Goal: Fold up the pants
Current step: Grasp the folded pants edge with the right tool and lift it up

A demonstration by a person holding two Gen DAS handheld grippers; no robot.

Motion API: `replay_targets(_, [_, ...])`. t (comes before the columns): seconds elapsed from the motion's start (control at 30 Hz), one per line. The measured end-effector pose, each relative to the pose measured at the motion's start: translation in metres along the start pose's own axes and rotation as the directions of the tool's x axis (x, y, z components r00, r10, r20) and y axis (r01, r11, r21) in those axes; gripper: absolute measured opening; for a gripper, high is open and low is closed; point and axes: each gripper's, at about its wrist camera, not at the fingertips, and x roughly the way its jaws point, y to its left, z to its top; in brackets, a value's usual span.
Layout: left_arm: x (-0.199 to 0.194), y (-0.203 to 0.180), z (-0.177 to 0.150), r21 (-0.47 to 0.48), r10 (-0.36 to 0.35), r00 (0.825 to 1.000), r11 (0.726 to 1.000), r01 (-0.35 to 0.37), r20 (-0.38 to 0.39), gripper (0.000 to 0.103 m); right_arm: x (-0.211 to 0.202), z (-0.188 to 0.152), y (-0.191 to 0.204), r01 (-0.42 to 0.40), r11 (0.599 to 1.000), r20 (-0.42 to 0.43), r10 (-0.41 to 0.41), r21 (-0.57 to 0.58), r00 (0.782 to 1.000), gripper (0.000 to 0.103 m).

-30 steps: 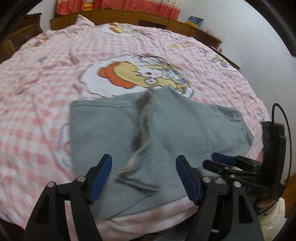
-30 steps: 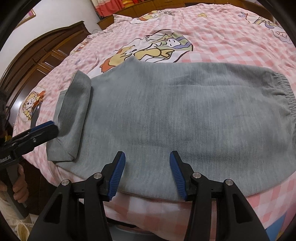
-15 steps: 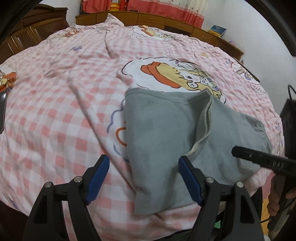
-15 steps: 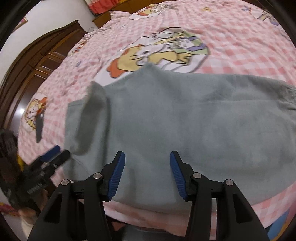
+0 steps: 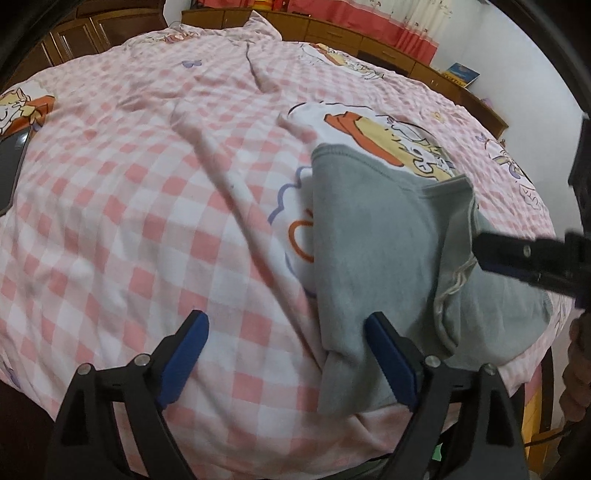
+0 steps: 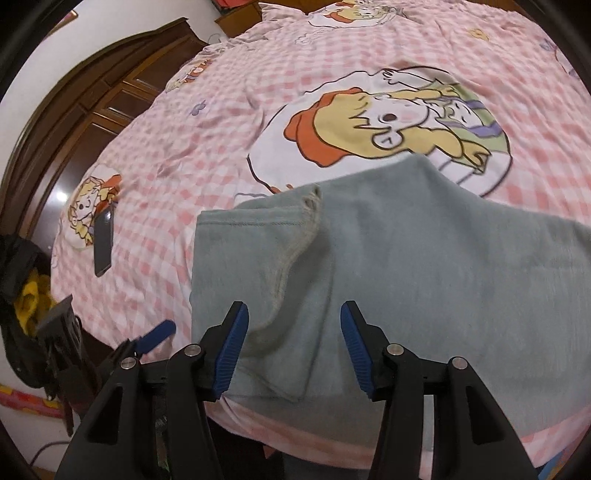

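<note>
Fingers of the left hand-held gripper (image 5: 286, 363) and the right hand-held gripper (image 6: 293, 347) are wide open and hold nothing above the gray pants (image 6: 424, 266) on the bed (image 5: 147, 221), so a sloppy grab could undo the fold.

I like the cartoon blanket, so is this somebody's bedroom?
Most likely a bedroom. The grey pants lie on a bed with a pink checked cartoon sheet, a wooden wardrobe stands beside it, and red curtains hang along the far wall.
</note>
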Motion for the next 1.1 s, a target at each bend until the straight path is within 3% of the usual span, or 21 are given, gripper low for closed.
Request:
replay_targets(0.13, [0.003, 0.003, -0.002, -0.011, -0.003, 1.000, 1.000, 0.003, -0.002, 0.093, 0.017, 0.007, 0.007, 0.103, 0.994, -0.014, -0.104, -0.044, 0.995, 0.053])
replay_targets(0.23, [0.003, 0.005, -0.004, -0.026, -0.004, 1.000, 1.000, 0.004, -0.001, 0.095, 0.030, 0.005, -0.002, 0.112, 0.993, -0.043, -0.114, -0.042, 0.993, 0.052])
replay_targets(0.3, [0.003, 0.006, -0.004, -0.034, -0.011, 1.000, 0.999, 0.011, 0.000, 0.096, 0.034, 0.004, -0.007, 0.106, 0.994, -0.044, -0.107, -0.037, 0.993, 0.048])
replay_targets(0.37, [0.003, 0.008, -0.005, -0.040, -0.018, 1.000, 0.999, 0.019, 0.003, 0.096, 0.035, 0.003, -0.008, 0.116, 0.992, -0.042, -0.119, -0.053, 0.992, 0.037])
replay_targets(0.47, [0.002, 0.009, -0.005, -0.042, -0.021, 1.000, 0.999, 0.021, 0.004, 0.096, 0.035, 0.004, -0.006, 0.076, 0.995, -0.069, -0.080, -0.065, 0.994, 0.018])
replay_targets(0.53, [0.000, 0.010, -0.004, -0.051, -0.020, 1.000, 0.998, 0.020, -0.003, 0.096, 0.032, 0.006, -0.002, 0.089, 0.993, -0.073, -0.095, -0.083, 0.993, 0.012])
replay_targets(0.67, [-0.015, 0.013, -0.005, -0.068, -0.024, 0.999, 0.997, 0.026, 0.026, 0.096, 0.015, 0.013, 0.003, 0.014, 0.998, -0.069, -0.019, -0.064, 0.997, 0.011])
replay_targets(0.97, [-0.052, -0.004, -0.025, 0.029, -0.066, 0.997, 0.997, 0.065, 0.046, 0.096, -0.033, 0.022, 0.031, -0.108, 0.992, -0.006, 0.108, -0.058, 0.994, 0.011])
replay_targets(1.1, [-0.047, -0.023, -0.036, 0.057, -0.074, 0.997, 0.996, 0.072, 0.029, 0.096, -0.048, 0.020, 0.042, -0.127, 0.990, 0.017, 0.129, -0.064, 0.992, 0.011])
